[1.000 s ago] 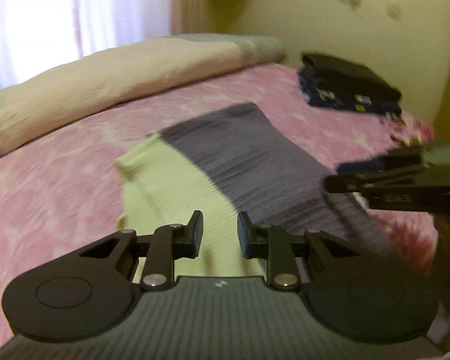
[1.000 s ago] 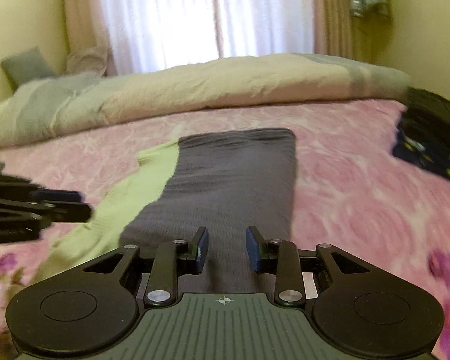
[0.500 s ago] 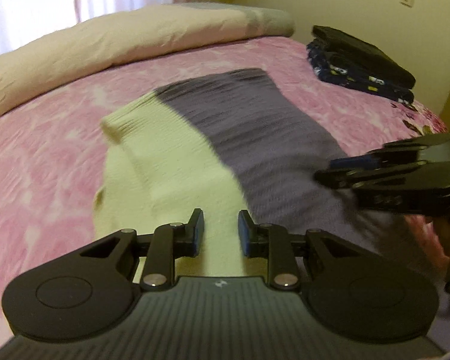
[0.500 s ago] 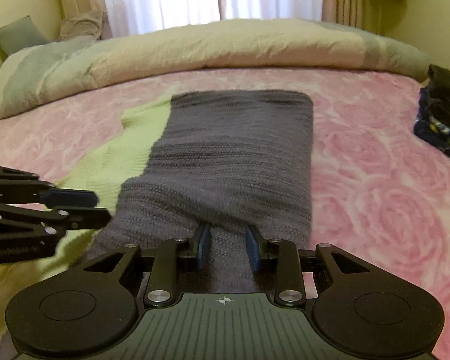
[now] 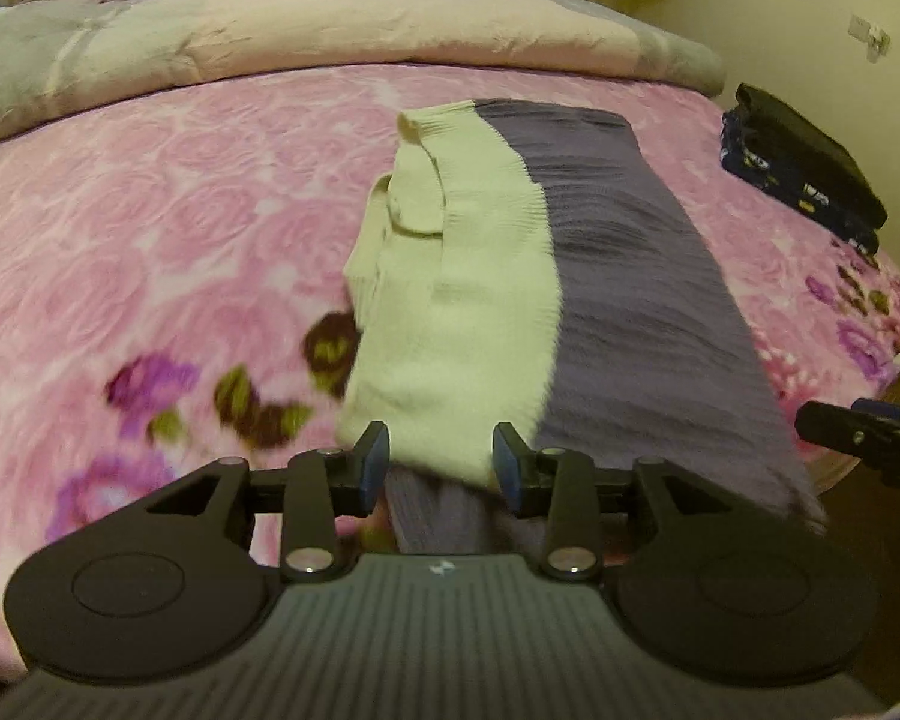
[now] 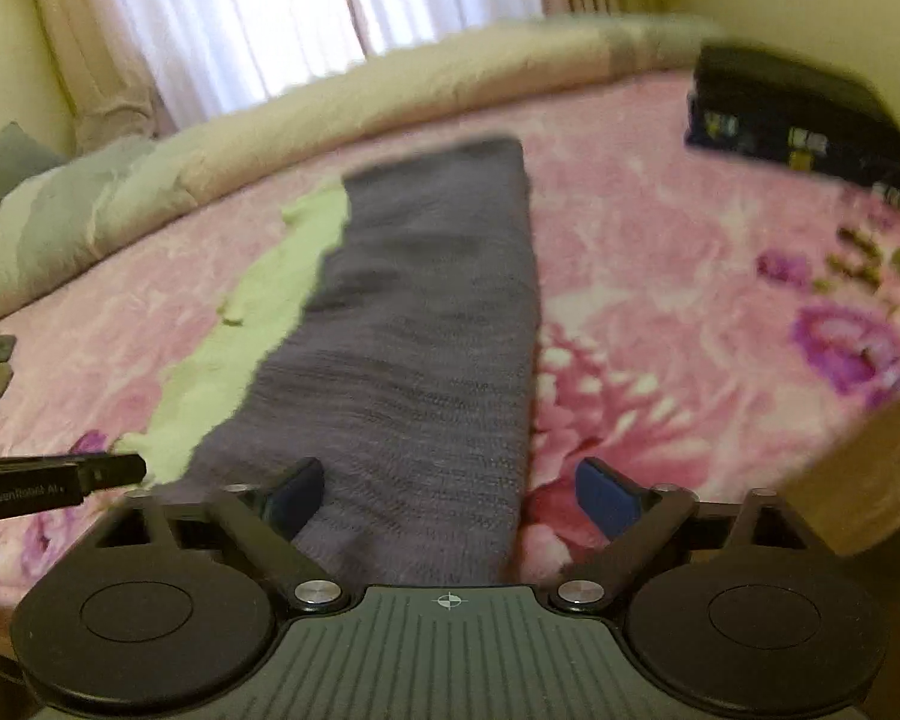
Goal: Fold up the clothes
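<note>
A knitted garment lies lengthwise on the pink floral blanket (image 5: pixel 150 228), with a grey-purple panel (image 5: pixel 630 276) (image 6: pixel 420 330) and a pale yellow-green panel (image 5: pixel 480 276) (image 6: pixel 270 300). My left gripper (image 5: pixel 441 456) is at the garment's near hem. Its jaws are opening, and the pale and grey cloth sits loosely between the pads. My right gripper (image 6: pixel 450 486) is opening wide over the grey panel's near end, its blue pads (image 6: pixel 606 504) clear of the cloth. Each gripper shows at the edge of the other's view: the right gripper (image 5: pixel 864 432) and the left gripper (image 6: pixel 90 474).
A stack of folded dark clothes (image 5: pixel 804 174) (image 6: pixel 792 114) sits at the far right of the bed. A rolled beige and grey duvet (image 5: pixel 330 30) (image 6: pixel 330 138) runs along the far side under the curtained window (image 6: pixel 270 12). The bed's edge (image 6: pixel 858 438) drops off at the right.
Both grippers have drawn back along the garment to its near end. The right jaws went from narrow to wide apart, and the left jaws parted as well. The garment now lies stretched out flat.
</note>
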Available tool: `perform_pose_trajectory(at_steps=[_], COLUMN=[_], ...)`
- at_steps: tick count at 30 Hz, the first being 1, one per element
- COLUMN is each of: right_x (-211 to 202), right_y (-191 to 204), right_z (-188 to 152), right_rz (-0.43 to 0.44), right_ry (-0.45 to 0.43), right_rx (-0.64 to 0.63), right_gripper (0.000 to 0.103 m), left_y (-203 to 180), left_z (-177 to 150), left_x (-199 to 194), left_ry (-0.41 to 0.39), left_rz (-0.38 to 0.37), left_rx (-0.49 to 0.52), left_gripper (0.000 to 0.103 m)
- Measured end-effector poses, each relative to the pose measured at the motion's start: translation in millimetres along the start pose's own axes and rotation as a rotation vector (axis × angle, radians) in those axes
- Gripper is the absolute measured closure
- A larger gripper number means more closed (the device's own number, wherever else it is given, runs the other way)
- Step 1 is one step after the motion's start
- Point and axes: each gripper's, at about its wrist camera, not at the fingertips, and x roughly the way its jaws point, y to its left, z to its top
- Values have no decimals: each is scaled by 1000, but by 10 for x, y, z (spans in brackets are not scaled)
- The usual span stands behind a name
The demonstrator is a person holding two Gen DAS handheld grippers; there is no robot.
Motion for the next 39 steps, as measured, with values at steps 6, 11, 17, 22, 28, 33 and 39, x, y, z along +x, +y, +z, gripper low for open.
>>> perform_pose_trajectory(at_steps=[6, 11, 17, 22, 28, 33, 39], right_x=[-338, -509, -695, -851, -976, -1016, -959], right_y=[123, 166, 188, 217, 259, 218, 12], right_z=[-112, -272, -406, -468, -531, -547, -547], right_rz=[2, 7, 4, 5, 13, 25, 67], right_ry=[-24, -23, -34, -54, -69, -76, -76], right_rx=[-24, -31, -33, -38, -46, -36, 48], right_gripper=[11, 11, 11, 11, 11, 11, 11], left_y=[-228, -352, -410, -433, -457, -400, 2], left_z=[-180, -286, -377, -452, -525, -562, -559], left_x=[-372, -610, -861, -1012, -1121, -1168, -1083], left_ry=[-31, -59, -93, -112, -124, -131, -120], left_rz=[35, 59, 77, 84, 88, 59, -91], left_rx=[20, 45, 58, 65, 73, 58, -117], left_gripper=[64, 64, 64, 63, 63, 62, 48])
